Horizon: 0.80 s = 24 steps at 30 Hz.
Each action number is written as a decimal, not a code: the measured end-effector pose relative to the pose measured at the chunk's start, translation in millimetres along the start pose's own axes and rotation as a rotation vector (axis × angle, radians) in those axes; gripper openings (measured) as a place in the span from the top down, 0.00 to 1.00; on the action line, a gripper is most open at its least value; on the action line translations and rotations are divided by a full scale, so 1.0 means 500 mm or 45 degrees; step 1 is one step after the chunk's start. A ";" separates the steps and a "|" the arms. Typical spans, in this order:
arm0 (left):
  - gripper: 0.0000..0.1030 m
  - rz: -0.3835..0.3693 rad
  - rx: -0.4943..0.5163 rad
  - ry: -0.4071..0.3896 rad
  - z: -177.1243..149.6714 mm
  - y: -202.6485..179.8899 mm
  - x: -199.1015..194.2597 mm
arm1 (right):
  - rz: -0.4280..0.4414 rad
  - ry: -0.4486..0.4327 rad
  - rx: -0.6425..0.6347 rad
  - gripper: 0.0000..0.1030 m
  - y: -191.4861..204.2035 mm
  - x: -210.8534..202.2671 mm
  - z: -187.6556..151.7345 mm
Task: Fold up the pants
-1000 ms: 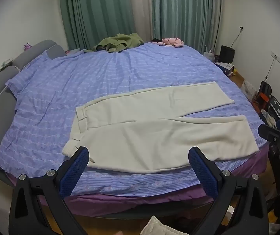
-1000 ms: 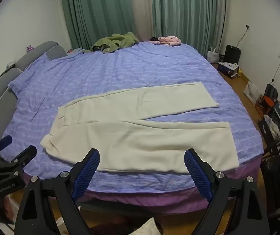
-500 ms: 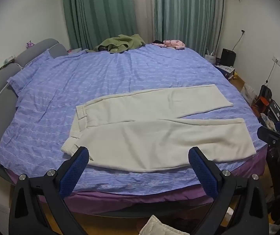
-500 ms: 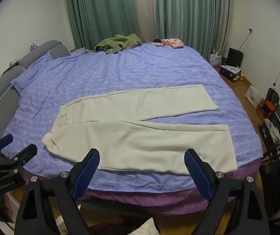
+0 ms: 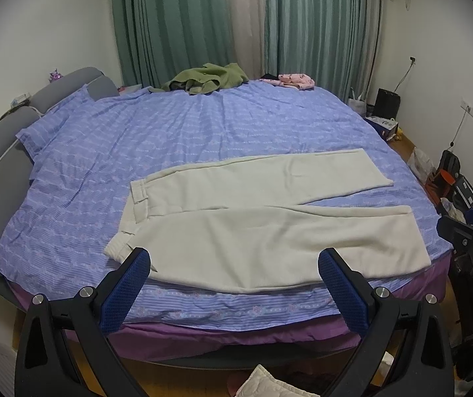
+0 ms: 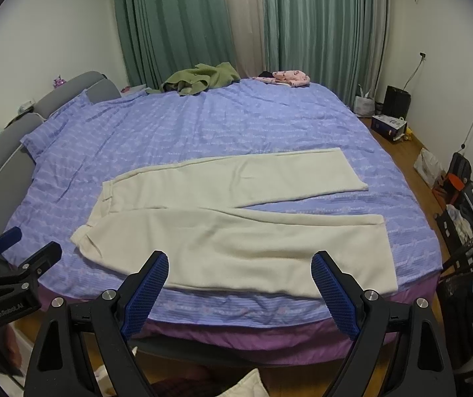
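Note:
Cream pants (image 5: 263, 225) lie flat on the blue bed (image 5: 187, 139), waistband to the left, both legs spread apart toward the right. They also show in the right wrist view (image 6: 236, 228). My left gripper (image 5: 236, 281) is open and empty, held off the bed's near edge, in front of the near leg. My right gripper (image 6: 239, 284) is open and empty, also off the near edge. The right gripper shows at the right edge of the left wrist view (image 5: 471, 241); the left gripper shows at the left edge of the right wrist view (image 6: 15, 271).
A green garment (image 5: 206, 77) and a pink garment (image 5: 294, 81) lie at the bed's far side by the green curtains (image 5: 170, 23). A grey headboard (image 5: 1, 152) is at left. Bags and boxes (image 6: 388, 125) stand on the wooden floor at right.
Both grippers have tilted slightly upward, so the bed and pants sit a little lower in view. The pants have not moved.

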<state>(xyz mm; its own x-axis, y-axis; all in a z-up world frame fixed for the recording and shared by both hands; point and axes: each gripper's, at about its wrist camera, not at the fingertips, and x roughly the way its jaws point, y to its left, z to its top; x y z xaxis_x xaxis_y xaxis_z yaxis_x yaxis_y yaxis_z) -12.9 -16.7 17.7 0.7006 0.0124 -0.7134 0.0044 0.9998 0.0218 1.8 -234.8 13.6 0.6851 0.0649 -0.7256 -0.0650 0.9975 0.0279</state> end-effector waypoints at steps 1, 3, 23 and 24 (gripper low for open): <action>0.00 0.000 -0.003 -0.002 -0.001 0.000 -0.001 | 0.004 -0.004 -0.001 0.13 -0.001 -0.001 0.001; 0.00 0.001 -0.009 -0.006 -0.002 0.002 -0.002 | 0.007 -0.014 -0.004 0.13 -0.003 -0.005 -0.001; 0.00 -0.001 -0.017 -0.047 -0.001 0.000 -0.012 | 0.013 -0.051 -0.017 0.13 -0.021 -0.021 0.008; 0.00 -0.001 -0.017 -0.047 -0.002 0.000 -0.012 | 0.013 -0.051 -0.017 0.13 -0.021 -0.021 0.007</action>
<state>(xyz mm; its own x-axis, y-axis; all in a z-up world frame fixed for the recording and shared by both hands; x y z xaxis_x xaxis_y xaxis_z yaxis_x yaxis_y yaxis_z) -17.7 -16.6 21.3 0.7264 0.0113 -0.6872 -0.0046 0.9999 0.0116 -2.0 -245.6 23.4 0.7129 0.0763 -0.6971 -0.0816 0.9963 0.0256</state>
